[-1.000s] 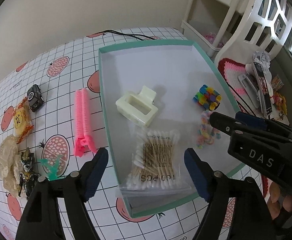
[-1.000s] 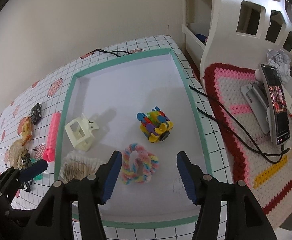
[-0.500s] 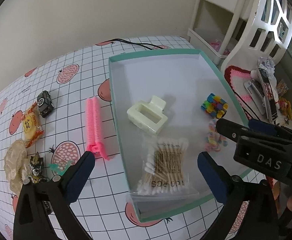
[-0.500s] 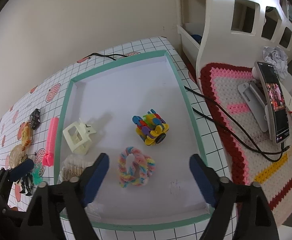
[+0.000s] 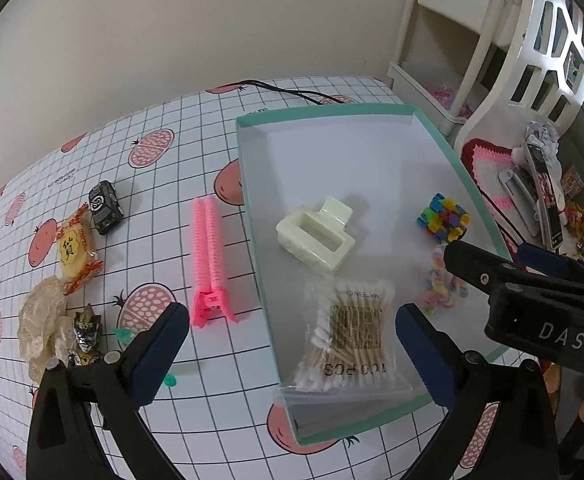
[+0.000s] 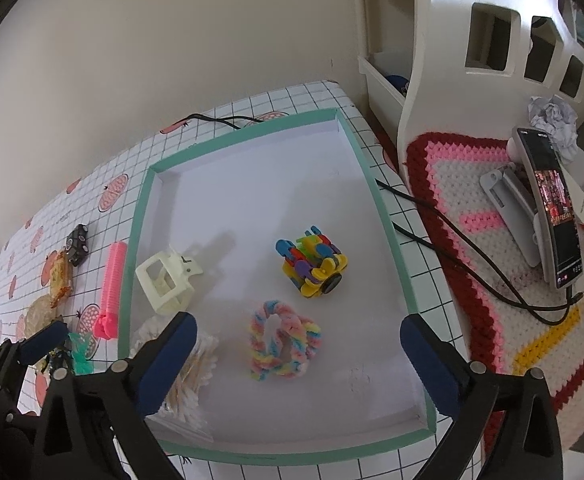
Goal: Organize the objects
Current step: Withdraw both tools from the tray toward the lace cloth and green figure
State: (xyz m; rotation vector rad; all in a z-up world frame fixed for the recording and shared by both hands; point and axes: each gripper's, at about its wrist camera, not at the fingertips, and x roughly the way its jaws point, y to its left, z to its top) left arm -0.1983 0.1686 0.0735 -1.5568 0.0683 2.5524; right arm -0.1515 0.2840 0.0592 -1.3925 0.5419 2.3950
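Observation:
A teal-rimmed tray holds a cream claw clip, a bag of cotton swabs, a colourful block toy and a pastel scrunchie. On the cloth to its left lie a pink hair roller, a black toy car, a snack packet and a small figurine. My left gripper is open above the swab bag and the tray's left rim. My right gripper is open over the scrunchie, holding nothing.
A tomato-print checked cloth covers the table. A black cable runs behind the tray. To the right are a crocheted mat, a phone on a stand and a white shelf unit.
Both grippers have opened wider and drawn back from the tray, so more of the table shows. The objects have not moved.

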